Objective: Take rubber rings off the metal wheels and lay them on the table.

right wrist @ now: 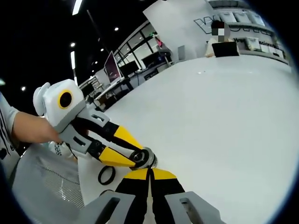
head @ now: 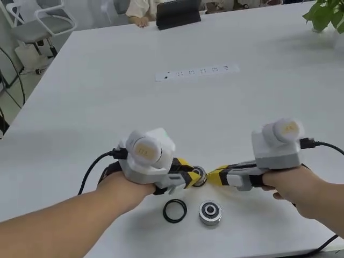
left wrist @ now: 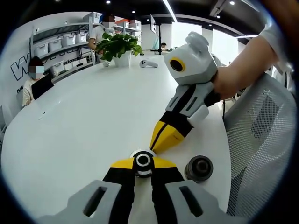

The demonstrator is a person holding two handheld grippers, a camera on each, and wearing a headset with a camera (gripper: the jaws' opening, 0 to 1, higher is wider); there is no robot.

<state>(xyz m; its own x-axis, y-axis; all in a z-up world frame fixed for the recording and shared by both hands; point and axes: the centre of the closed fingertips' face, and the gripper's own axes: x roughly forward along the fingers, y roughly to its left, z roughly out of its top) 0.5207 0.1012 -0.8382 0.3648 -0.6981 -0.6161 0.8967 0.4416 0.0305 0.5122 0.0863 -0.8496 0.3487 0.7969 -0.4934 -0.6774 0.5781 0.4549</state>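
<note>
My left gripper [head: 194,176] [left wrist: 143,164] is shut on a small metal wheel [head: 200,176] [left wrist: 143,159] [right wrist: 145,158], which it holds just above the white table [head: 161,107]. A dark rubber band shows around the wheel's rim. My right gripper [head: 211,176] [right wrist: 149,171] faces it from the right with its yellow jaws together and its tips against the wheel's edge. I cannot tell whether they pinch the rubber. In front of both lie a loose black rubber ring [head: 174,210] [right wrist: 106,175] and a second metal wheel [head: 210,212] [left wrist: 198,168].
A flat power strip [head: 196,71] lies mid-table. A dark laptop [head: 177,13] and a person's hands are at the far end, with a plant [head: 325,13] at the far right. An office chair [head: 37,24] stands beyond the left edge. Cables trail from both grippers.
</note>
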